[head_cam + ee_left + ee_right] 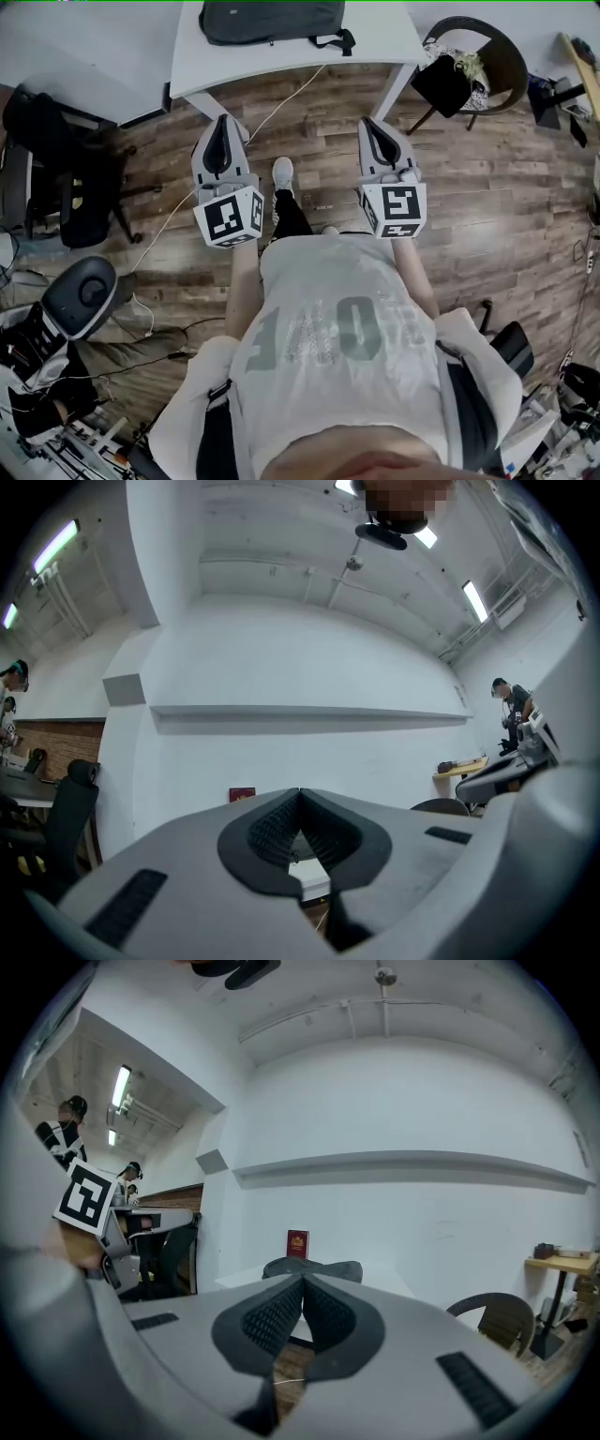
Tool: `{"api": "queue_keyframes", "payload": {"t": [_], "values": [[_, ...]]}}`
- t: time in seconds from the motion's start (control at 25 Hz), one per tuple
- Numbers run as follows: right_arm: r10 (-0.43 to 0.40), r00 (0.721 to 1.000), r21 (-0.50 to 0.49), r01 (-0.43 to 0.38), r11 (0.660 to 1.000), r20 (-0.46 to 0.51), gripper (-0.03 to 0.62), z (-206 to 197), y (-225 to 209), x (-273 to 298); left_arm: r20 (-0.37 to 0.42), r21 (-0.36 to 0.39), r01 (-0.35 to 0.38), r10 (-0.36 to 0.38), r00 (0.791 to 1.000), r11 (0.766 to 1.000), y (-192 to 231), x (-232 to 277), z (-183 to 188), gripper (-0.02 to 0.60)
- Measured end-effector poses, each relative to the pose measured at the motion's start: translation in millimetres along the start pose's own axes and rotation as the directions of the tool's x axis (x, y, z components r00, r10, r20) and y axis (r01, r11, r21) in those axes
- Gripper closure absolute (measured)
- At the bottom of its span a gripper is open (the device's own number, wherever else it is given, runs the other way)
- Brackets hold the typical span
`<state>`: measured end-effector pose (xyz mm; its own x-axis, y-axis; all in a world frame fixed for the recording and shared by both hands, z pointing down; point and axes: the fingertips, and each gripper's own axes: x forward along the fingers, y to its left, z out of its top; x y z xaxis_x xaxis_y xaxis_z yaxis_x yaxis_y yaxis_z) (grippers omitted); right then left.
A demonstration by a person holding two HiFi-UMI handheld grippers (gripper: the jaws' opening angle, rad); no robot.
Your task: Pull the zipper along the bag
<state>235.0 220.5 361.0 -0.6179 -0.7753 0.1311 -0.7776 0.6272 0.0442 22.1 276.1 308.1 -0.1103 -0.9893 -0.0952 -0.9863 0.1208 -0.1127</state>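
Wood flooring [319, 159] lies beneath both tools, which are held level and side by side, short of the white surface [384, 42]. Left tool [226, 122]: jaws closed, nothing between them. Right tool [370, 124]: jaws closed, likewise empty. Both point toward the far surface, presumably for a square approach to the work. Dark bag [272, 21] lies on that surface, well apart from either tool. The zipper cannot be made out from here; pulling is not yet begun.
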Motion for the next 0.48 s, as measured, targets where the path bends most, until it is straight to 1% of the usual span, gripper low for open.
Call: {"api": "queue_keyframes", "payload": {"t": [0.12,0.28,0.48], "values": [[-0.023,1.0,-0.002,0.023,1.0,-0.001,0.566,3.6,-6.5,28.3,0.007,-0.012,0.019,-0.019,1.0,1.0,10.9,30.0,-4.1,0.555],[-0.039,0.999,0.001,0.039,0.999,-0.018,0.566,8.1,-10.4,73.1,-0.005,-0.02,0.05,-0.05,0.999,0.999,29.9,76.2,-14.0,0.555],[-0.068,0.998,0.001,0.068,0.998,-0.01,0.566,27.6,-13.0,131.7,0.003,-0.017,0.1,-0.1,0.995,0.995,57.9,136.5,-20.4,0.555]]}}
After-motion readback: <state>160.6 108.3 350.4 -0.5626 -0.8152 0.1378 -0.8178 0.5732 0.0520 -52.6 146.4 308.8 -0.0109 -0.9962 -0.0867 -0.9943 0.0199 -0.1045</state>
